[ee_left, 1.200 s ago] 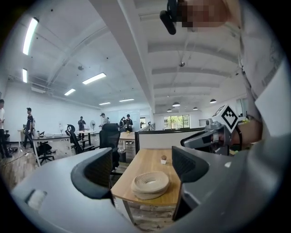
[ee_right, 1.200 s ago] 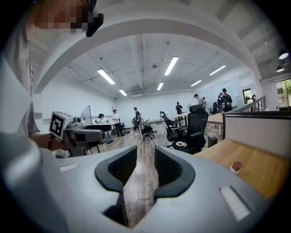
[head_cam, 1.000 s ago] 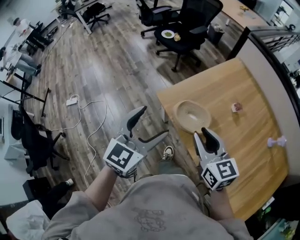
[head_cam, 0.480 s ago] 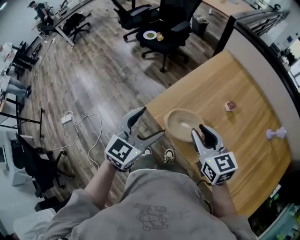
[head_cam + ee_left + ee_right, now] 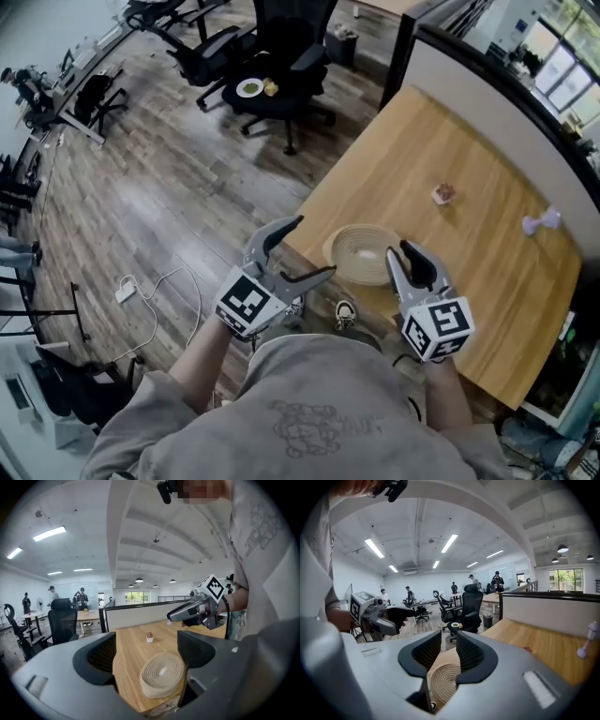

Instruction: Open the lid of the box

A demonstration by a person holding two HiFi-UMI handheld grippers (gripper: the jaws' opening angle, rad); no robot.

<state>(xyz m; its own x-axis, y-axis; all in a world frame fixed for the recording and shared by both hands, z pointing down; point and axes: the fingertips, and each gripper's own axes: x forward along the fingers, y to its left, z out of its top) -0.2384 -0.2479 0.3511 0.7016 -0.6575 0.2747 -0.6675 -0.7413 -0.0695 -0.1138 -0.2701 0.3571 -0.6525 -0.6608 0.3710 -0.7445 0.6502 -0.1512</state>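
Observation:
A round woven box with a coiled lid sits near the wooden table's near corner. It also shows in the left gripper view and, low between the jaws, in the right gripper view. My left gripper is open wide, left of the box and beyond the table's edge, over the floor. My right gripper hovers at the box's right rim, its jaws a narrow gap apart with nothing between them. Neither gripper touches the box.
A small pink-topped item and a pale lilac object lie farther back on the table. A dark-edged partition borders its far side. An office chair carrying a plate stands on the floor beyond, and a cable trails at left.
The head view has swung, so the table and box sit nearer the frame's middle. The box now lies close between the two grippers. Both jaw openings look unchanged.

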